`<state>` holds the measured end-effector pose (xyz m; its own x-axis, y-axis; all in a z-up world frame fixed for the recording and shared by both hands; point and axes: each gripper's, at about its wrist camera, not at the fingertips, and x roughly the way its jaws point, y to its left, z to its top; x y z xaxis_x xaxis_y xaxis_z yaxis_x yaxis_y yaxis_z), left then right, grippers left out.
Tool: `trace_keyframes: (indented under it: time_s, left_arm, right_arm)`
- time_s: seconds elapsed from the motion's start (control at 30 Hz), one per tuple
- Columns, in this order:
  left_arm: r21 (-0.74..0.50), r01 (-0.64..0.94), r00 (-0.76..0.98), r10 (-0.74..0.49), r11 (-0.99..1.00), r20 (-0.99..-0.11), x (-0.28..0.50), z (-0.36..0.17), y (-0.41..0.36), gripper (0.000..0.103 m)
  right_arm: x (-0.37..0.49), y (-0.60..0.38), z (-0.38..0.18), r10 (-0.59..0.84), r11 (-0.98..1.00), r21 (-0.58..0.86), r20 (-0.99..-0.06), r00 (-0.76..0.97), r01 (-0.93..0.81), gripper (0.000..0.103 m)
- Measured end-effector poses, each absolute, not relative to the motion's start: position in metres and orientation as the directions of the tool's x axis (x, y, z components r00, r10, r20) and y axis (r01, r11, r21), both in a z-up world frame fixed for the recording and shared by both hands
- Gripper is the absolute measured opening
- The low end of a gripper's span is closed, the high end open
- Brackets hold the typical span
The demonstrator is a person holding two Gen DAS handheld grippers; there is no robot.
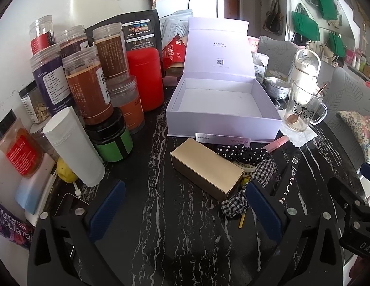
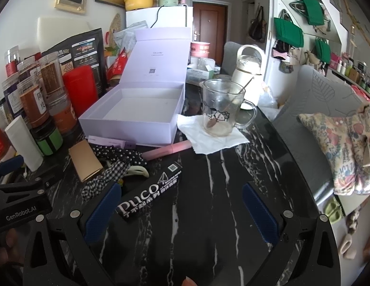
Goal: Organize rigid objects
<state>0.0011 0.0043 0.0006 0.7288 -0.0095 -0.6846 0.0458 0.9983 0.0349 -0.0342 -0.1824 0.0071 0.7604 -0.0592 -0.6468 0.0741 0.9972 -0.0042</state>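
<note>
An open lilac box (image 1: pixel 223 100) (image 2: pixel 134 109) with its lid up stands empty at the middle of the black marble table (image 1: pixel 165 214). In front of it lie a gold carton (image 1: pixel 206 169) (image 2: pixel 85 163), a slim lilac contact lens box (image 1: pixel 223 139) (image 2: pixel 106 140), a pink tube (image 1: pixel 276 143) (image 2: pixel 168 151) and a black PUCO box (image 2: pixel 151 194) (image 1: pixel 289 186). My left gripper (image 1: pixel 185 212) is open, just short of the gold carton. My right gripper (image 2: pixel 182 209) is open, with the near end of the PUCO box lying by its left finger.
Several jars, a red canister (image 1: pixel 145 78) and a white cylinder (image 1: pixel 75 150) crowd the left side. Polka-dot and gingham fabric bands (image 1: pixel 244 157) (image 2: pixel 113 164) lie among the boxes. A glass mug (image 2: pixel 220 109) (image 1: pixel 301 106) with a spoon stands on a napkin at right, by a white kettle (image 2: pixel 249 74).
</note>
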Motion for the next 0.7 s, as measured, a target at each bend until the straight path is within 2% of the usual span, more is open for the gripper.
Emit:
trace_keyframes:
  time_s: [0.7]
  left_arm:
    - [0.045, 0.026, 0.745, 0.01, 0.999, -0.667, -0.01, 0.023, 0.005, 0.103]
  right_arm:
    - [-0.048, -0.181, 0.023, -0.036, 0.998, 0.013, -0.628, 0.777, 0.057, 0.103]
